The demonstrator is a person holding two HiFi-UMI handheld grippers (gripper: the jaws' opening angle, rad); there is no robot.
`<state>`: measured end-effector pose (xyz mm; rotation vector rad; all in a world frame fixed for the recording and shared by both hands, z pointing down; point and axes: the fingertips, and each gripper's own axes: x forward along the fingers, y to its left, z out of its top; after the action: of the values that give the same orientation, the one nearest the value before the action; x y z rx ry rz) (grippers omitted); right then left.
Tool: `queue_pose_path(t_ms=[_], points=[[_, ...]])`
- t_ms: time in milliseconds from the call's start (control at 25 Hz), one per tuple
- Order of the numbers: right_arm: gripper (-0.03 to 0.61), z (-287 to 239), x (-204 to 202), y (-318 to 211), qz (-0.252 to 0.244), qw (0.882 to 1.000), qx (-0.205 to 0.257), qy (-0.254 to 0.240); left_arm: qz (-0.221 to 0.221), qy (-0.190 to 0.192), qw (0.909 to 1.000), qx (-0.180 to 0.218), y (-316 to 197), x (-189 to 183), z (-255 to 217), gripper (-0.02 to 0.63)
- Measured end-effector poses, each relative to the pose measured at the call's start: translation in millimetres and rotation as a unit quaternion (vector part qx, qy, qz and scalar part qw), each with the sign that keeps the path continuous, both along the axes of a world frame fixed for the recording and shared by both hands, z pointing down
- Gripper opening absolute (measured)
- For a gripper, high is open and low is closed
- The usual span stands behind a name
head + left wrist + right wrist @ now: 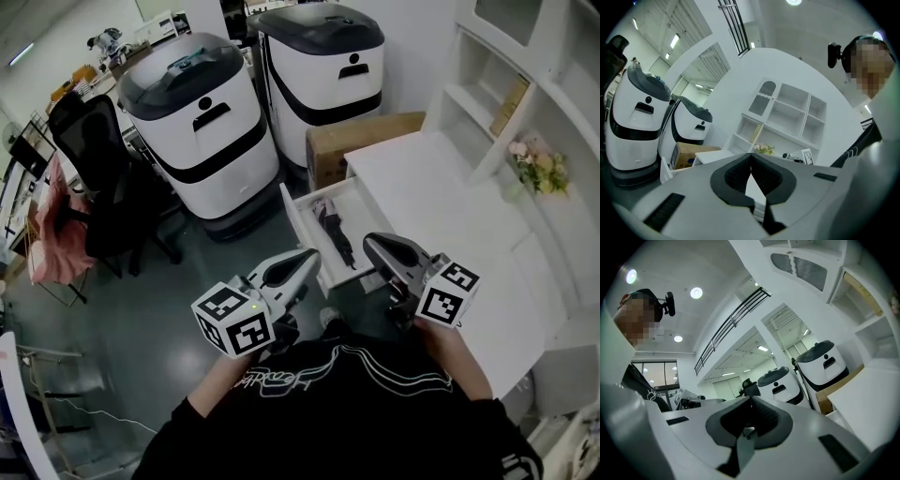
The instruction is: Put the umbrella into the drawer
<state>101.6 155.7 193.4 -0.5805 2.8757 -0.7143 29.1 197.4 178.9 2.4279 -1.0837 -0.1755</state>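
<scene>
Black and folded, the umbrella (336,234) lies lengthwise inside the open drawer (292,220) of the white desk (441,202) in the head view, alone in it as far as can be seen. The left gripper (306,256) and right gripper (373,243) are held level just in front of the drawer, one on each side, neither touching the umbrella. Behind the drawer a closed cardboard box (361,141) sits on the floor beside two white machines (202,122) with dark lids. The shelf unit (487,84) on the desk holds a tan book (511,105) in one compartment, and flowers (539,171) sit below it. In the left gripper view the jaws are pressed together at their tips with nothing between them, and the shelf compartments beyond are mostly bare apart from the tan book and the flowers on the desktop. In the right gripper view the jaws likewise meet and hold nothing, and the white machines and the box's edge lie beyond them.
</scene>
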Motion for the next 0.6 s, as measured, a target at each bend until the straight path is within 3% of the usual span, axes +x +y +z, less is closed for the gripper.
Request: queue_pose_path(t_ms=[600], points=[[0.048,13,19,16,0.037,0.999,-0.019,0.001,0.028,0.004,0.9995,-0.014,13,17,12,0.020]])
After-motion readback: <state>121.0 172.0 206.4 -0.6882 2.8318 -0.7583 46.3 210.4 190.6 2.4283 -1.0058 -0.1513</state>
